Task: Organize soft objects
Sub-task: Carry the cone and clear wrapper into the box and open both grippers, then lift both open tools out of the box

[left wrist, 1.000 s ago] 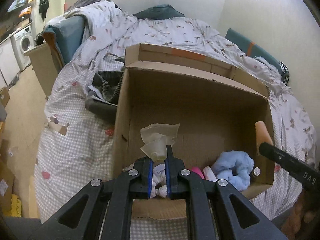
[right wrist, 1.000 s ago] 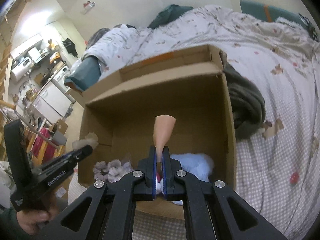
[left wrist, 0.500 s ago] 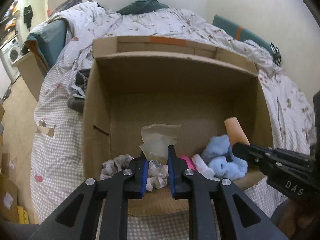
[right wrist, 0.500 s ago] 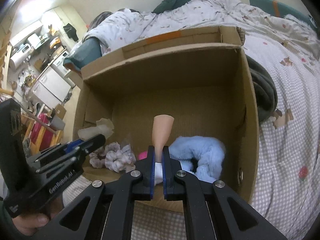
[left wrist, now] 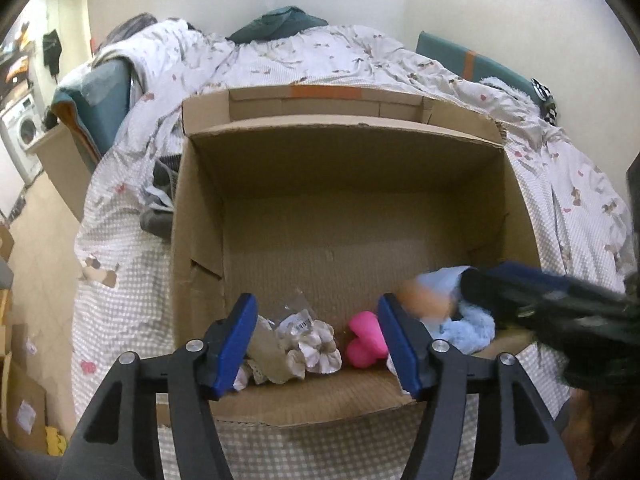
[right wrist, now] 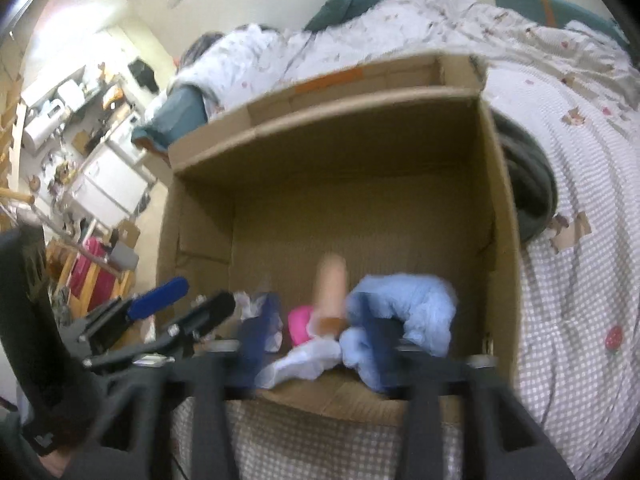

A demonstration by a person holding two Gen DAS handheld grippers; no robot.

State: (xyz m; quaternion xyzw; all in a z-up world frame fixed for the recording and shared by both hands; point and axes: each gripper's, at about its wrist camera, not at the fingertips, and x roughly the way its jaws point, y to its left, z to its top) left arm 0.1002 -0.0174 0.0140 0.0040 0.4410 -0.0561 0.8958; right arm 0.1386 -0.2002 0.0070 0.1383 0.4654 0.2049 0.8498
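Observation:
An open cardboard box [left wrist: 344,184] [right wrist: 500,208] stands on the bed. In its near end lie a bagged floral scrunchie [left wrist: 308,344], a pink soft toy [left wrist: 366,338] [right wrist: 300,326], a fluffy blue item [left wrist: 468,320] [right wrist: 408,308], a white cloth [right wrist: 304,362] and a peach tube-shaped piece [right wrist: 332,292], blurred. My left gripper [left wrist: 318,340] is open and empty over the box's near edge, above the scrunchie. My right gripper [right wrist: 316,340] is open, blurred, with the peach piece lying loose between its fingers; it also shows in the left wrist view [left wrist: 540,296].
The bed has a checked and floral quilt [left wrist: 560,184]. Dark grey clothes lie beside the box [left wrist: 160,200] [right wrist: 528,176]. Teal cushions [left wrist: 476,60] sit by the wall. Floor, boxes and a washing machine [left wrist: 22,136] are to the left.
Both grippers have opened. The left let go of the plastic-wrapped scrunchie, which dropped into the box. The right released the peach piece, which now lies in the box by the blue item.

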